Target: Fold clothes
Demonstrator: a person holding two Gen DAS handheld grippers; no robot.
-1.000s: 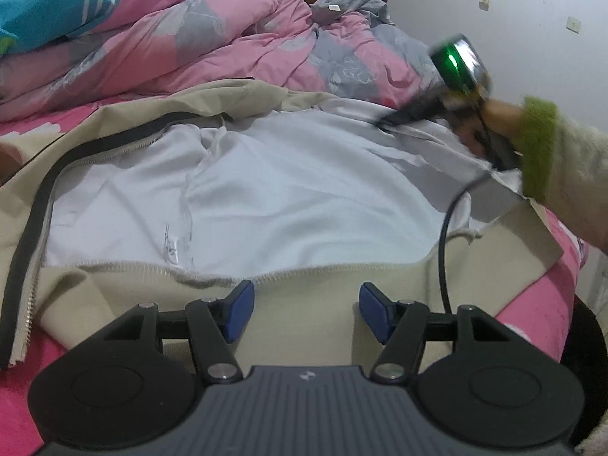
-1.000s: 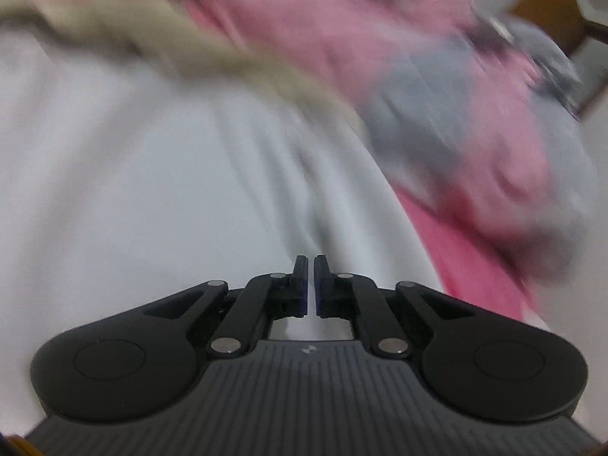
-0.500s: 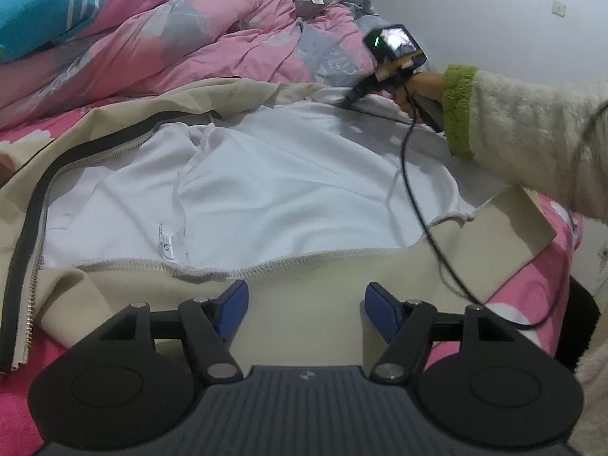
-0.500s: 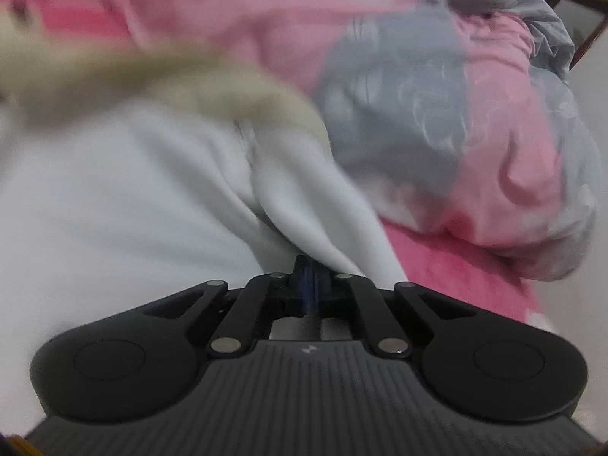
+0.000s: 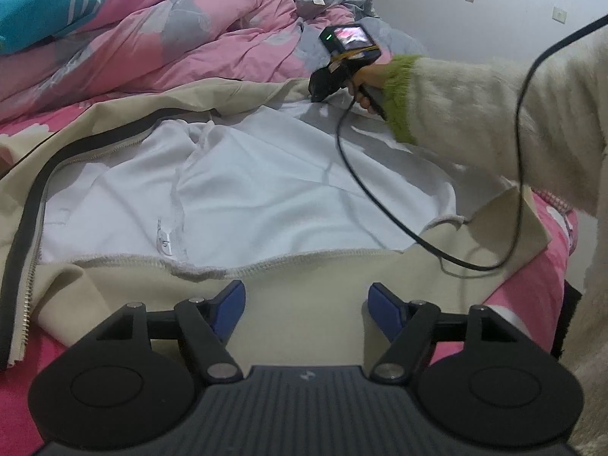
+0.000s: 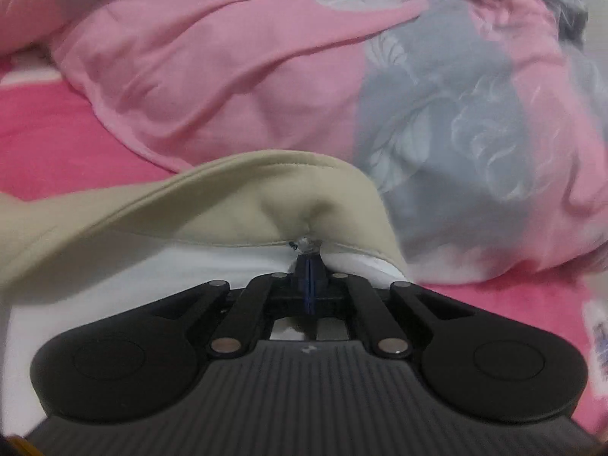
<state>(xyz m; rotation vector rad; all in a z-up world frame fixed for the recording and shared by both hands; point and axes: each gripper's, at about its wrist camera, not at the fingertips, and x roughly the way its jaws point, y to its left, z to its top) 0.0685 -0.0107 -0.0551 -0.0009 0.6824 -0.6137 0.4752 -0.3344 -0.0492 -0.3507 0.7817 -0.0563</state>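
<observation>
A beige jacket [image 5: 304,277] lies spread open on the bed, its white lining [image 5: 266,190] facing up and a dark zipper [image 5: 22,228] along its left edge. My left gripper [image 5: 306,300] hovers over the near beige hem with its jaws opening; the pads press on nothing. At the far edge of the jacket, my right gripper [image 5: 317,93] is held by a hand in a fluffy cream sleeve [image 5: 475,114]. In the right wrist view the right gripper [image 6: 309,262] is shut on a puckered fold of the jacket's beige edge [image 6: 266,190].
A crumpled pink and grey duvet [image 5: 190,38] is piled behind the jacket, close to the right gripper. A teal striped garment [image 5: 38,0] lies at the top left. A black cable [image 5: 380,209] trails across the lining. The bed's right edge [image 5: 562,266] drops off near the wall.
The right gripper travelled over the white lining to the jacket's far beige edge, and its jaws closed on the fabric there. The left gripper's jaws spread a little wider.
</observation>
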